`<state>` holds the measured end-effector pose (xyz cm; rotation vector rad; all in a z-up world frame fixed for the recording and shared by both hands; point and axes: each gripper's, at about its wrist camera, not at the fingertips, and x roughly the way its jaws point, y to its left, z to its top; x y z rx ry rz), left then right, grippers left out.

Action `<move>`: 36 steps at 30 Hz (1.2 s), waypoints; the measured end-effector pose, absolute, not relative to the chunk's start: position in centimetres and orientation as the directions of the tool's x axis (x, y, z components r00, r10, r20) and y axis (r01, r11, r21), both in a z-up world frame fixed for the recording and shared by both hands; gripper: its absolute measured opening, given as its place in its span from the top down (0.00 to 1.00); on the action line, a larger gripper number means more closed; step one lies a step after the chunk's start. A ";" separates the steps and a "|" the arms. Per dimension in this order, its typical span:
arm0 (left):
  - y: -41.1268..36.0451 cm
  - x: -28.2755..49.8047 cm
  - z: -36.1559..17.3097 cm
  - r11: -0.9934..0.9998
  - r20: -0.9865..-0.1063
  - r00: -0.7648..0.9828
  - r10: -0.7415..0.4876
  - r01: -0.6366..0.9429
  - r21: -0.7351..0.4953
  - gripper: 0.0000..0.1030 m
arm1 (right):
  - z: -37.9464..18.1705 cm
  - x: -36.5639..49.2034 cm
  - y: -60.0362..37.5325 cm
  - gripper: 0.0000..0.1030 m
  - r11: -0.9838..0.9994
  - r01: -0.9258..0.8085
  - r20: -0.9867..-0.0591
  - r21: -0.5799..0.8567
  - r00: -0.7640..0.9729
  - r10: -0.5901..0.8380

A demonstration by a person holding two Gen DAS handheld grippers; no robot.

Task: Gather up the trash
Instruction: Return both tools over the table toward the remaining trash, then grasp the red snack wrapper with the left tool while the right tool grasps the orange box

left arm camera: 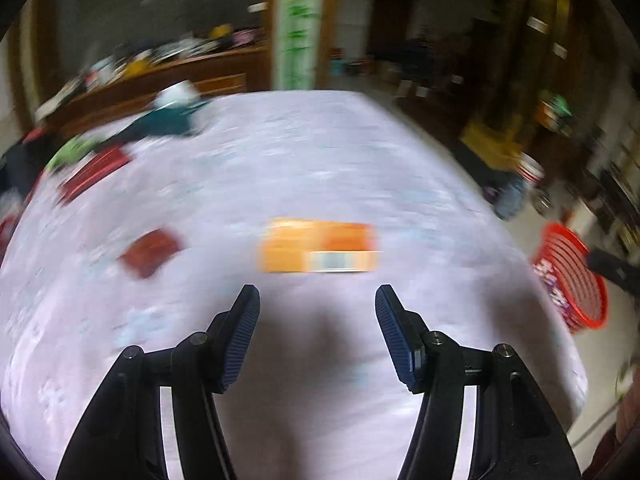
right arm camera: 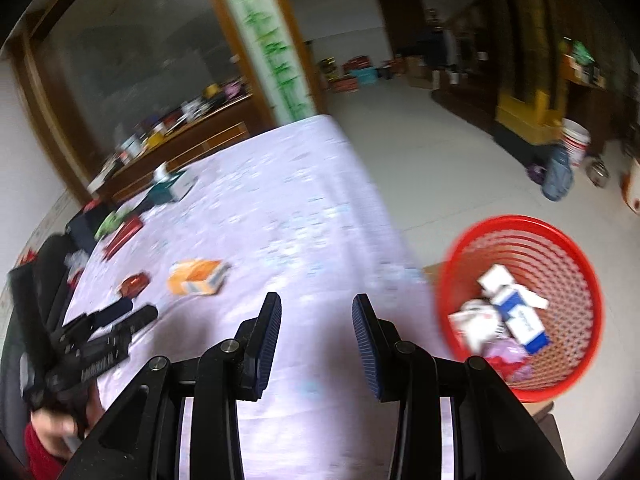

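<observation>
- Part of the task is judged done: in the right wrist view a red mesh basket (right arm camera: 520, 308) at the lower right of the frame already holds several discarded cartons and wrappers, among them a blue-and-white box (right arm camera: 520, 320).
- More is left: an orange carton (left arm camera: 318, 246) lies flat on the pale cloth-covered table (left arm camera: 320, 160), just above the middle of the left wrist frame, and a small dark red packet (left arm camera: 150, 252) is seen to its left, apart from it.
- The left gripper (left arm camera: 318, 300) is held with its jaws standing moderately wide and nothing between them; the orange carton lies just beyond the fingertips, not touched.
- The right gripper (right arm camera: 316, 304) is held with a narrower gap, also empty, over the bare cloth near the table edge, with the basket to its right on the floor.
- In the right wrist view the left gripper (right arm camera: 120, 320) is seen at the lower left, borne by a hand with a red sleeve below it.
- At the upper left of the left wrist frame further things are gathered at the far table edge: a red flat box (left arm camera: 96, 172), something green and a teal box (left arm camera: 172, 120); whether these count as trash cannot be told.
- Nothing is seen standing between the left gripper and the orange carton; both views are blurred, so fine detail is left unsaid.
- The basket sits off the table, so each piece is judged to need carrying across the edge.
</observation>
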<state>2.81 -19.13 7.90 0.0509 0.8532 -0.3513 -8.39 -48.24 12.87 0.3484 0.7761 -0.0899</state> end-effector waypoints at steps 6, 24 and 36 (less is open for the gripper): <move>-12.2 5.4 8.1 0.967 -0.731 0.638 -0.241 0.217 -0.130 0.43 | 12.8 -5.5 -42.8 0.62 0.965 0.096 -0.714 0.245 0.691 0.112; -6.5 17.7 2.1 0.935 -0.846 0.406 -0.346 0.224 -0.275 0.43 | 4.0 15.0 -35.8 0.57 0.957 -0.056 -0.843 0.284 0.461 0.277; -10.6 15.1 1.1 0.922 -0.856 0.429 -0.287 0.367 -0.124 0.40 | 3.5 12.9 -32.5 0.49 0.901 -0.264 -0.834 0.344 0.355 0.423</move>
